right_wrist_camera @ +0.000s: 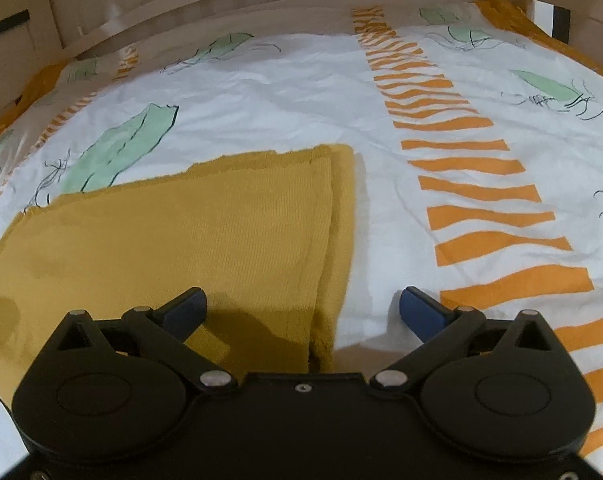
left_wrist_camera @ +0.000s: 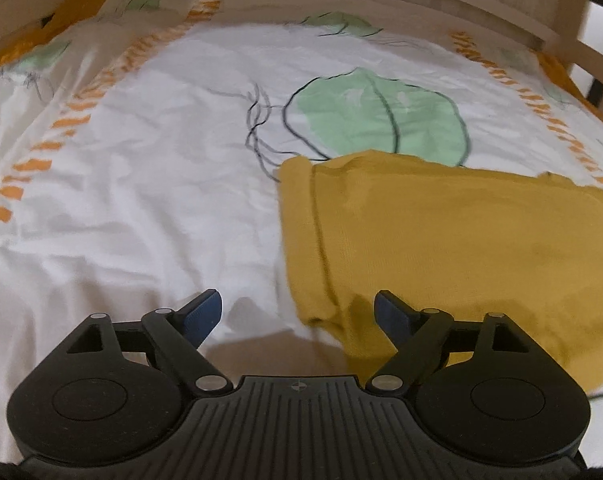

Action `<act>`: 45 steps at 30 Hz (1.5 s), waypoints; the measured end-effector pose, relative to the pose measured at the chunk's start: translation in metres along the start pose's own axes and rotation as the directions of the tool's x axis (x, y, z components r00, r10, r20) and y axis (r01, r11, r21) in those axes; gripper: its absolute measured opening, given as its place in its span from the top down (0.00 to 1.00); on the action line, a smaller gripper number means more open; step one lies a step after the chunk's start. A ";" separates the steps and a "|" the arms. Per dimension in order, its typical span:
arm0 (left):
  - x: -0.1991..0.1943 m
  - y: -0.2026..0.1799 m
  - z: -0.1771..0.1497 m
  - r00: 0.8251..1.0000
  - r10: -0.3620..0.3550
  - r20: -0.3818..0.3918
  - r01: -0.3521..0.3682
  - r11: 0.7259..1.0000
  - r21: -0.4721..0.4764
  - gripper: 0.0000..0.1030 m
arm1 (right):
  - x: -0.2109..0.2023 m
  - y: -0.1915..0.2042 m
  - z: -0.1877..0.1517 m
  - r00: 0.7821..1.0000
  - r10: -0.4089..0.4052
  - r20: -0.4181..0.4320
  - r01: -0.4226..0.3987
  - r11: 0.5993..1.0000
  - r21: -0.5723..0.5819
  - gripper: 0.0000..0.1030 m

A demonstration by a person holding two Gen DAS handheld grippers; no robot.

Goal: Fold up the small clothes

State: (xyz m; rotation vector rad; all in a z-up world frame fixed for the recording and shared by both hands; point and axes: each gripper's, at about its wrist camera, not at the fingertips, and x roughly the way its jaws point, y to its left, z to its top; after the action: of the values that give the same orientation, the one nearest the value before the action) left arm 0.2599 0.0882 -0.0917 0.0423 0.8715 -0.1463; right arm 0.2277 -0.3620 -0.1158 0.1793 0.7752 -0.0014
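mustard garment (right_wrist_camera: pixel 189 240) beneath both open tongs (right_wrist_camera: pixel 303 312)

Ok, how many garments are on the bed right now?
1: a mustard-yellow folded garment lying on the patterned bedsheet, its near corners between the open left claw and right claw. Others may lie out of view.

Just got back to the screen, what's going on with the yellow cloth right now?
A person is working with two handheld claws over a bed. The mustard-yellow garment lies flat on the patterned bedsheet, already folded over itself. The left claw is open at its near left corner, and the right claw is open at its near right corner. Neither is gripping the fabric.
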 end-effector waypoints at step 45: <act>-0.031 -0.044 -0.030 0.979 0.107 -0.172 -0.128 0.985 -0.116 0.14 | 0.008 -0.027 0.008 0.987 0.140 -0.075 -0.126 0.978 0.169 0.00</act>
State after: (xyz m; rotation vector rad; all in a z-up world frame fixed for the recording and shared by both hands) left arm 0.2109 0.0506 -0.0862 -0.0125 1.0403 0.0240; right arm 0.2376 -0.3895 -0.1199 0.3897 0.8486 0.0703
